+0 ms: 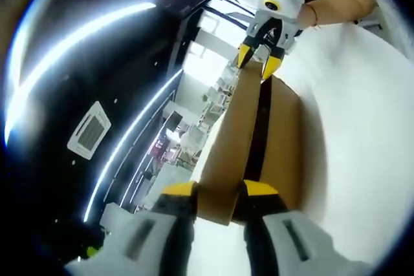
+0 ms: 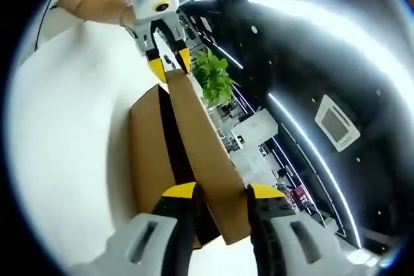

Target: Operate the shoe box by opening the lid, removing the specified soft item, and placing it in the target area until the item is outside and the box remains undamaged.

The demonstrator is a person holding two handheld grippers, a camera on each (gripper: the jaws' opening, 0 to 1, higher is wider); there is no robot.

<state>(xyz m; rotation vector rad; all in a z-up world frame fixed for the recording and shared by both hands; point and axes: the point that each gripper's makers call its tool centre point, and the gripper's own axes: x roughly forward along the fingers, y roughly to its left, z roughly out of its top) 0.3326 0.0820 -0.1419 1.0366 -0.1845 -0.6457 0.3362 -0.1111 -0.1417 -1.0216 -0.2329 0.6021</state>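
Up close in the left gripper view, the left claw [image 1: 220,193] pinches the near edge of the brown cardboard lid [image 1: 234,140], its yellow-tipped fingers [image 1: 261,189] set on either side of the panel. The lid is raised off the shoe box [image 1: 288,147], which sits on the white desk [image 1: 362,140]; a dark gap shows between lid and box body. At the far end of the lid the right claw [image 1: 261,63] grips the opposite edge, held by a person's hand [image 1: 330,4].

Likewise, in the right gripper view, the right claw [image 2: 220,192] pinches its end of the lid [image 2: 204,153], with the shoe box [image 2: 150,153] open beneath on the desk [image 2: 71,134]. What lies inside the box cannot be told. At the far end the left claw [image 2: 169,64] clamps the lid's other edge. Beyond it stands a green plant [image 2: 217,75], and farther off, a dark ceiling with long strip lights [image 2: 336,30].
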